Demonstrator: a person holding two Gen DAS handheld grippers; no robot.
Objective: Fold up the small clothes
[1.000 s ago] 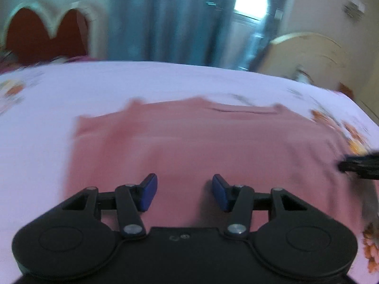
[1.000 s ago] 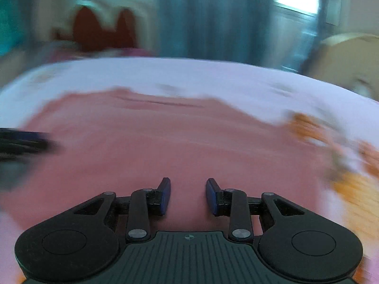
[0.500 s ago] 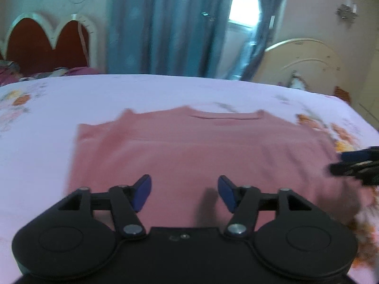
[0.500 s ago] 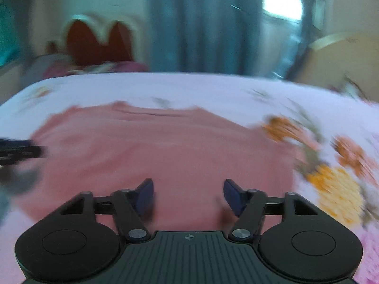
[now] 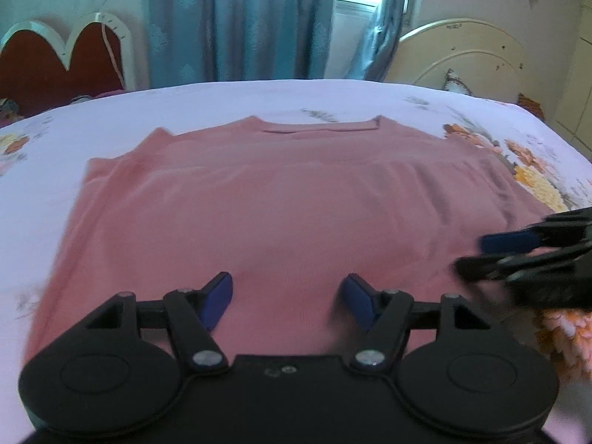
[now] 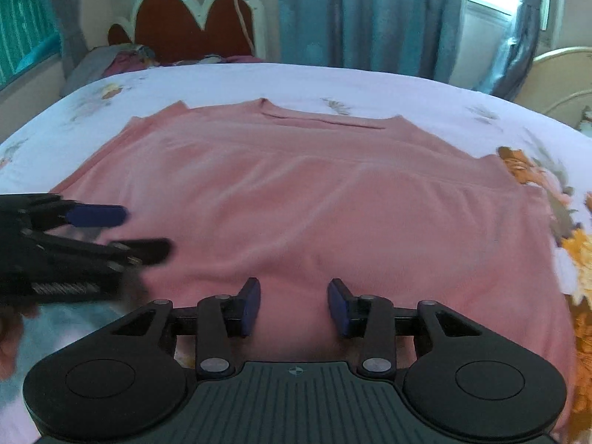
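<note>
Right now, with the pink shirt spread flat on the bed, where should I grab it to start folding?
Take the pink shirt by its near hem, coming in low from the near side. It lies flat with the neckline far away, and the hem sits just ahead of the open left gripper and right gripper.

Pink shirt (image 6: 296,199) flat on bedsheet (image 6: 333,81), R tongs (image 6: 294,305) open above hem

Both my tools held low, side by side

My left tool (image 5: 288,298) gapes wide, empty; my right tool (image 6: 294,307) is parted too, gripping nothing.
</note>
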